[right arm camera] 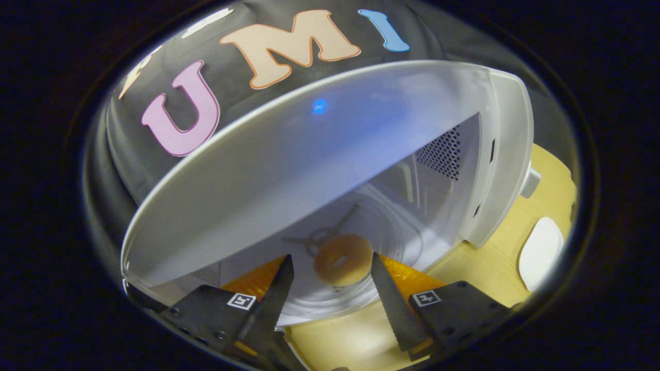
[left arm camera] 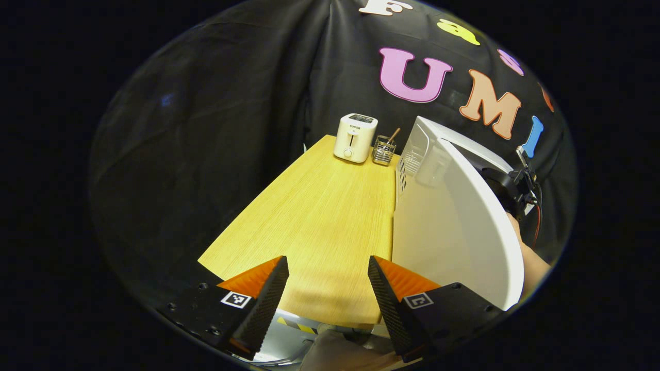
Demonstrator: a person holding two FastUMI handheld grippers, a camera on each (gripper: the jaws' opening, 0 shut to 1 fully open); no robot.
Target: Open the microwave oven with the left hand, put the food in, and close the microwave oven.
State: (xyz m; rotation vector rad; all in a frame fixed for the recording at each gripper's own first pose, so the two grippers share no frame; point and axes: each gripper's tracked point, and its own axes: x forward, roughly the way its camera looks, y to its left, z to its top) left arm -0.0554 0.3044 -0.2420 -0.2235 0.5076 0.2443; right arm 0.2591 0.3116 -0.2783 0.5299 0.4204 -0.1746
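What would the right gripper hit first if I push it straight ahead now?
Probably the donut: it lies on the glass turntable inside the open microwave, right between the right gripper's open jaws. Depth is unclear; the turntable's rim may come first.

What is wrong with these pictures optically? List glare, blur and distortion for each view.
Left gripper view: sharp and evenly lit, fisheye bends the microwave door into an arc, soft shadow on the table near the left gripper. Right gripper view: softer and hazier, a blue glare spot on the door, the donut slightly blurred between the right gripper fingers.
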